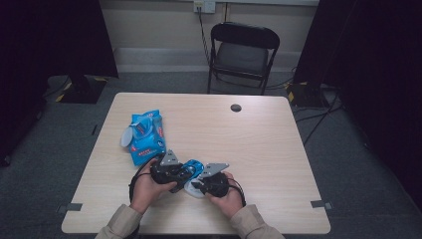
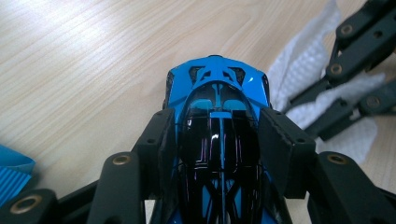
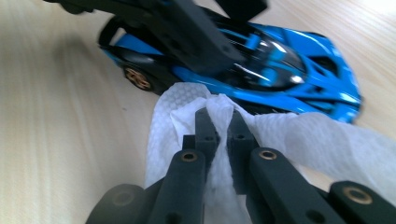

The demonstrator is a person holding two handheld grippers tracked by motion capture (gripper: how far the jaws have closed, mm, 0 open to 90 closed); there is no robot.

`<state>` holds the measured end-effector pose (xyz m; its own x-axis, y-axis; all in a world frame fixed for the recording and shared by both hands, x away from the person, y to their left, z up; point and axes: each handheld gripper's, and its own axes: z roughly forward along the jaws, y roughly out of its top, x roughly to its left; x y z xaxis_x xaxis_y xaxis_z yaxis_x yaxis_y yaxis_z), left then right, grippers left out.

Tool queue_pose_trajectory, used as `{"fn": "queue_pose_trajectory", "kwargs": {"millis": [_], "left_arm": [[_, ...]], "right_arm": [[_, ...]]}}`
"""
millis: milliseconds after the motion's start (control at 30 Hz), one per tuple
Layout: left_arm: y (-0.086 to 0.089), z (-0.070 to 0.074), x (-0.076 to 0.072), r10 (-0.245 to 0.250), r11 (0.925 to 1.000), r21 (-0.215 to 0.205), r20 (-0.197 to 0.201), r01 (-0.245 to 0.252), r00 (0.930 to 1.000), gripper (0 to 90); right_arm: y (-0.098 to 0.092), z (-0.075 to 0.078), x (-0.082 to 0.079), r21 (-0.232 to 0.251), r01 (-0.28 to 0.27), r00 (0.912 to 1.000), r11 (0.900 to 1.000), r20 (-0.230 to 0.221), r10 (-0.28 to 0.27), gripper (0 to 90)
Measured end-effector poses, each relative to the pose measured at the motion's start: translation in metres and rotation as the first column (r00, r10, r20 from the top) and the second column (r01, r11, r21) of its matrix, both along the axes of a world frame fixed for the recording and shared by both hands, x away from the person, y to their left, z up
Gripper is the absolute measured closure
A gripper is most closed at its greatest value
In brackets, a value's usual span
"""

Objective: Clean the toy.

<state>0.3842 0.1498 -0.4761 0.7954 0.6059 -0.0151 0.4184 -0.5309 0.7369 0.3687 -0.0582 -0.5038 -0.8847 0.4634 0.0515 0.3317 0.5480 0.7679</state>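
A blue and black toy car [image 1: 192, 168] [image 2: 217, 112] [image 3: 280, 65] sits on the wooden table near its front edge. My left gripper [image 1: 180, 172] [image 2: 217, 135] is shut on the toy car, one pad on each side of its cabin. My right gripper [image 1: 198, 186] [image 3: 218, 122] is shut on a white wet wipe [image 1: 195, 189] [image 3: 196, 112], which bunches between its jaws. The wipe lies against the car's side. In the left gripper view the wipe [image 2: 308, 70] and the right gripper [image 2: 359, 60] show at the right.
A blue pack of wet wipes [image 1: 145, 136] with its white lid flipped open lies left of the hands. A round cable hole [image 1: 236, 107] is at the far side of the table [image 1: 259, 144]. A black folding chair [image 1: 241, 55] stands behind the table.
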Motion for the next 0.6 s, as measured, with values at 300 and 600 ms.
{"fn": "queue_pose_trajectory", "kwargs": {"millis": [300,600], "left_arm": [[0.0,0.0,0.0,0.002,1.0,0.006,0.003,-0.002,1.0,47.9],[0.0,0.0,-0.001,0.004,1.0,0.004,0.002,-0.004,1.0,48.0]], "right_arm": [[0.013,0.0,-0.007,0.0,-0.034,0.9994,0.999,-0.007,0.034,86.8],[0.028,0.0,-0.016,0.011,-0.078,0.9967,0.997,-0.019,0.079,86.8]]}}
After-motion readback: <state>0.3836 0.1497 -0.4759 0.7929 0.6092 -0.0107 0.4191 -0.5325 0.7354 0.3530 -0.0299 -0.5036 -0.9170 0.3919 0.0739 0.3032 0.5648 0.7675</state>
